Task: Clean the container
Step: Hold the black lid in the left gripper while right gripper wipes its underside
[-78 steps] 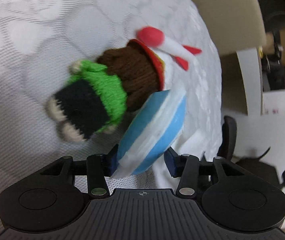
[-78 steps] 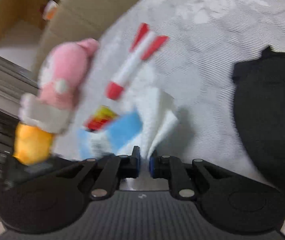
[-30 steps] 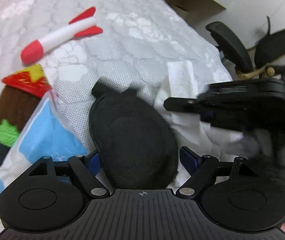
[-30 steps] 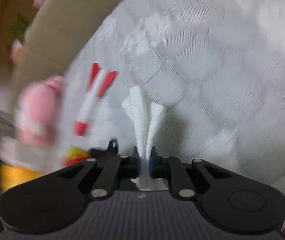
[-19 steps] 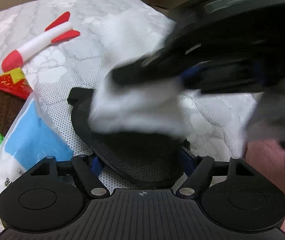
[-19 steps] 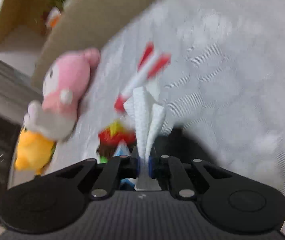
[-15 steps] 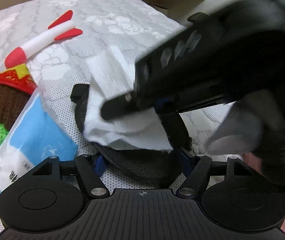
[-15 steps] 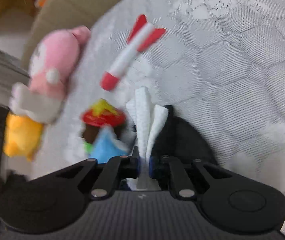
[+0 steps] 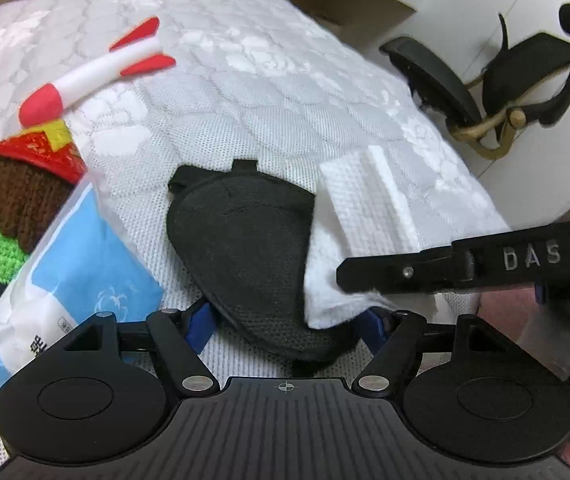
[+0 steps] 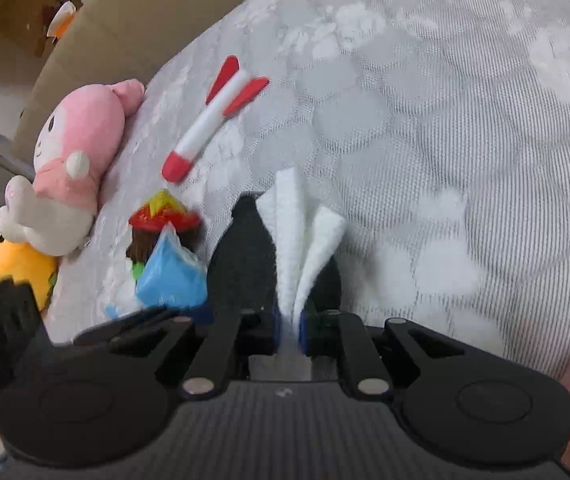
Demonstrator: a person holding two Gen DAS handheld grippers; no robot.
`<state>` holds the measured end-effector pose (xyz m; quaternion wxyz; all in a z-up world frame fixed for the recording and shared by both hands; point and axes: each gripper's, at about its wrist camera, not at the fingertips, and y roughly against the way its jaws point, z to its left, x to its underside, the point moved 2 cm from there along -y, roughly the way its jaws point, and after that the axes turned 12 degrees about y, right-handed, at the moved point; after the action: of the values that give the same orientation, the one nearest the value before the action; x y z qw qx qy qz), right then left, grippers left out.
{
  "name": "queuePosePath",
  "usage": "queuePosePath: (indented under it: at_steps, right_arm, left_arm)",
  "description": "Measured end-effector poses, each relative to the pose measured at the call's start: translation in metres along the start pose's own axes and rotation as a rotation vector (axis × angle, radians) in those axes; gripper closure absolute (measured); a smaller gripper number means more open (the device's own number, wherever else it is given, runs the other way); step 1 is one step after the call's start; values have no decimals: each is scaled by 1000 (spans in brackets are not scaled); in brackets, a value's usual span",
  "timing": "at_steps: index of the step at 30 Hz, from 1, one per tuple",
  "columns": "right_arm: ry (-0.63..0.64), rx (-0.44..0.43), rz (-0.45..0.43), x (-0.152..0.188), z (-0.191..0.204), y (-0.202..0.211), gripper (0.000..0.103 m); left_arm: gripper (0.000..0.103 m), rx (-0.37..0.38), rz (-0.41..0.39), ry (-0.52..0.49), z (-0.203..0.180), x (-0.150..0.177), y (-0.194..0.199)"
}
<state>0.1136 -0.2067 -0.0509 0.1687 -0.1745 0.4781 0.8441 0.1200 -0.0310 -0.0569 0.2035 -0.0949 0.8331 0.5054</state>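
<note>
A black fabric case (image 9: 241,248) lies on the white quilted bed. Its near end sits between the blue pads of my left gripper (image 9: 287,326). Both pads touch its edges, and the jaws are opening slightly. My right gripper (image 10: 289,324) is shut on a folded white tissue (image 10: 297,240), which fans out over the black case (image 10: 241,264). In the left wrist view the right gripper (image 9: 345,276) reaches in from the right, and the tissue (image 9: 365,216) rests against the case's right edge.
A blue-and-white packet (image 9: 77,280) and a knitted doll with a red hat (image 9: 17,200) lie left of the case. A red-and-white toy rocket (image 9: 97,72) lies farther back. Pink (image 10: 77,148) and yellow (image 10: 17,268) plush toys sit at the bed's left edge. A chair (image 9: 437,76) stands beyond the right edge.
The right gripper, which crossed over the case with the tissue, has drawn back to the right; the tissue now lies along the case's right side. The left gripper stays at the case.
</note>
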Motion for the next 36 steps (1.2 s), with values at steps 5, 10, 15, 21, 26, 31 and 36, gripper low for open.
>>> queuePosePath:
  at_steps: [5, 10, 15, 21, 26, 31, 36]
  right_arm:
    - [-8, 0, 22, 9, -4, -3, 90]
    - [97, 81, 17, 11, 4, 1, 79]
    - [262, 204, -21, 5, 22, -2, 76]
    - [358, 303, -74, -5, 31, -14, 90]
    - [217, 74, -69, -8, 30, -1, 94]
    - [61, -56, 80, -5, 12, -16, 94]
    - [186, 175, -16, -6, 6, 1, 94]
  left_arm:
    - [22, -39, 12, -65, -6, 7, -5]
    - [12, -16, 23, -55, -7, 9, -1]
    - [9, 8, 32, 36, 4, 13, 16]
    - [8, 24, 55, 86, 12, 10, 13]
    - [4, -37, 74, -19, -1, 19, 4]
    - [3, -38, 81, -34, -1, 20, 2]
    - [2, -42, 81, -39, -1, 20, 2]
